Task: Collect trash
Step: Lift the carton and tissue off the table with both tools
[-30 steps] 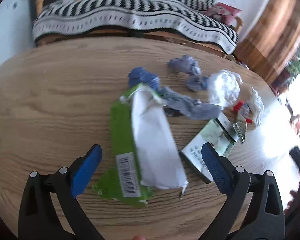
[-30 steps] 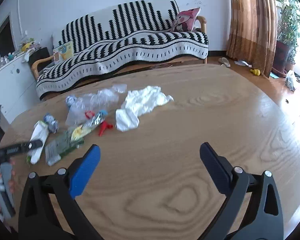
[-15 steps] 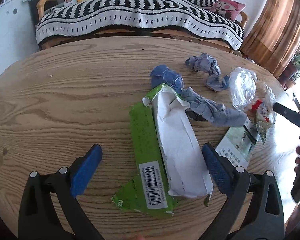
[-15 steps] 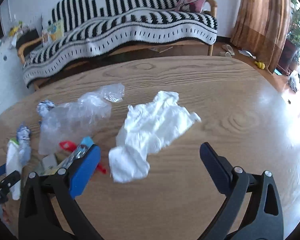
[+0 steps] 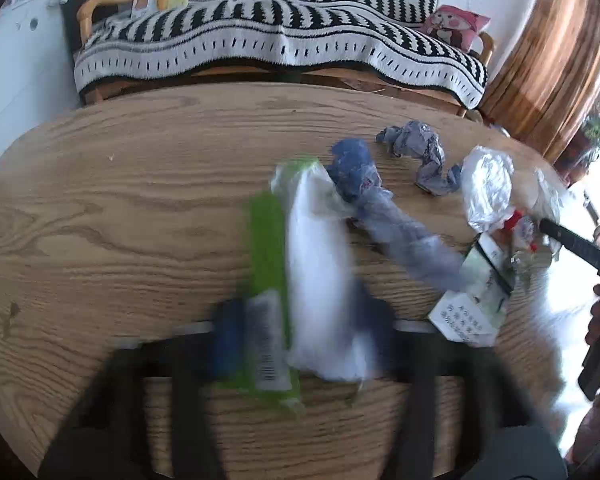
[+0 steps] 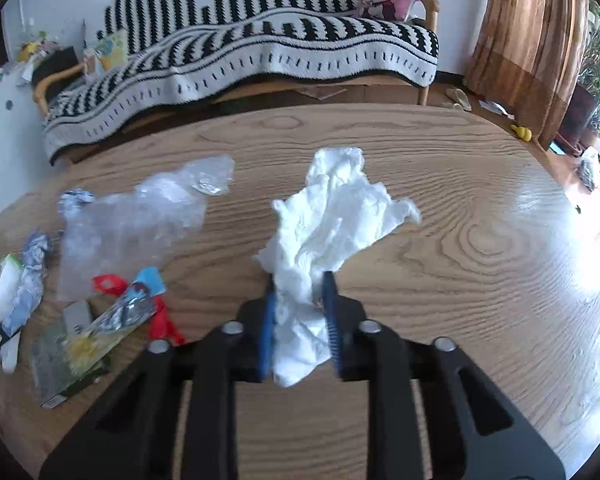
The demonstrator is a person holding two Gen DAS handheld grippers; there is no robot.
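Trash lies on a round wooden table (image 5: pixel 100 208). In the left wrist view, my left gripper (image 5: pixel 300 336) is blurred and closed around the near end of a green and white wrapper (image 5: pixel 296 264). Blue crumpled plastic (image 5: pixel 396 224), a clear bag (image 5: pixel 486 184) and a small printed carton (image 5: pixel 472 304) lie to its right. In the right wrist view, my right gripper (image 6: pixel 300 328) is shut on a crumpled white tissue (image 6: pixel 332 216). A clear plastic bag (image 6: pixel 136 216), red scraps (image 6: pixel 160 316) and a foil wrapper (image 6: pixel 100 332) lie to its left.
A sofa with a black and white striped cover (image 6: pixel 260 52) stands beyond the table's far edge. Brown curtains (image 6: pixel 532 40) hang at the right. The other gripper's black body (image 5: pixel 596 292) shows at the right edge of the left wrist view.
Both grippers went from wide open to closed. The left one closed on the green and white wrapper. The right one moved forward to the white tissue and shut on it.
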